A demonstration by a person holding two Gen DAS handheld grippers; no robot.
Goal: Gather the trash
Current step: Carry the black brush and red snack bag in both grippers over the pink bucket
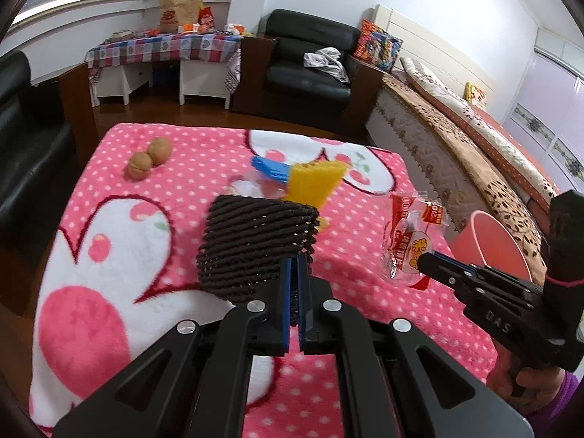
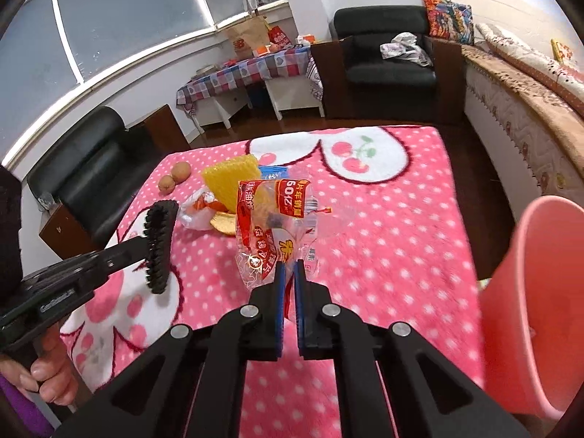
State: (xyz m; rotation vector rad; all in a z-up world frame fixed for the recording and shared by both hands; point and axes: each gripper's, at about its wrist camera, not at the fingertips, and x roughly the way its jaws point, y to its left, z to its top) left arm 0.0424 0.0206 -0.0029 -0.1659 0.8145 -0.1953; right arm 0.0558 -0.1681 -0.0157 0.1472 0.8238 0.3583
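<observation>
Pink dotted fleece covers the tabletop (image 1: 109,219), soft enough that flat litter sinks into the pile. Nearest, the left tool (image 1: 294,266) is clamped on the lower edge of a black foam net (image 1: 255,244), held clear above the fleece; it looks very light, springy and crushable, so an edge pinch should do and it probably won't slip. To its right, the right tool (image 2: 288,266) pinches the bottom corner of a clear wrapper (image 2: 273,219) with red print, hanging upright in the air. That film is thin, crinkly and likely slick, so the grip is best kept on a bunched fold rather than a single layer. A pink bin (image 2: 540,310) stands just off the tabletop's right side, near the wrapper. Farther off lie a yellow foam net (image 2: 231,179), a blue piece (image 1: 270,169) and more wrappers (image 2: 200,211) in a loose heap, all light. Beyond them sit two walnuts (image 1: 149,158), hard and liable to roll.
</observation>
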